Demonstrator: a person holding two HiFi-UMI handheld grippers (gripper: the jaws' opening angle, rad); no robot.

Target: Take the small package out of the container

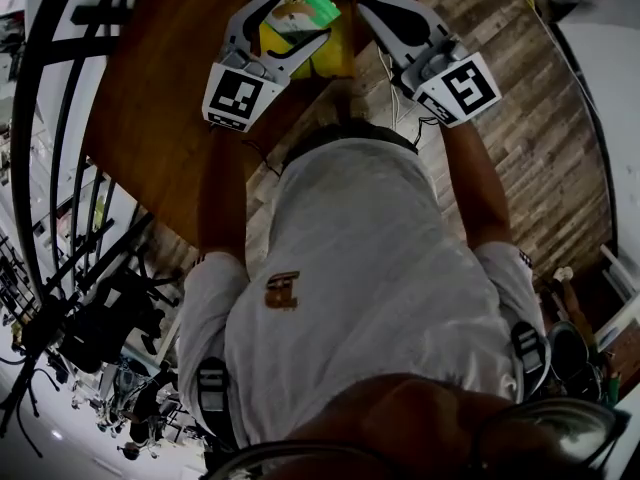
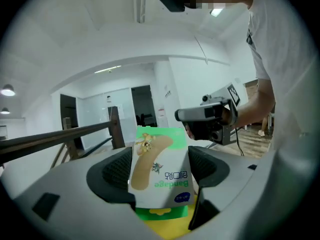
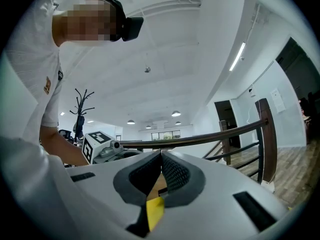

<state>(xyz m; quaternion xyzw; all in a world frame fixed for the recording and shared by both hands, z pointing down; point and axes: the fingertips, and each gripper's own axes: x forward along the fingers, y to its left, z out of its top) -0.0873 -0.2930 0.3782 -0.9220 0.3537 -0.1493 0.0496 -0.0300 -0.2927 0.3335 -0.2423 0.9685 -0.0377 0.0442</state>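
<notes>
The small package (image 1: 300, 10) is a white and green bandage box with a cartoon plaster printed on it. My left gripper (image 1: 300, 18) is shut on it, the box standing upright between the pads (image 2: 159, 166). It is lifted just above the yellow container (image 1: 330, 58), which shows under the box in the left gripper view (image 2: 165, 228). My right gripper (image 1: 366, 8) is beside the container's right edge. In the right gripper view its jaws (image 3: 161, 156) are pressed together, with a strip of the yellow container (image 3: 155, 211) caught low between them.
The round brown wooden table (image 1: 170, 78) carries the container near its front edge. A black curved railing (image 1: 50, 118) runs along the left. Plank flooring (image 1: 540, 138) lies to the right, with a white surface (image 1: 610, 58) beyond it. A cable (image 1: 400, 98) hangs from the right gripper.
</notes>
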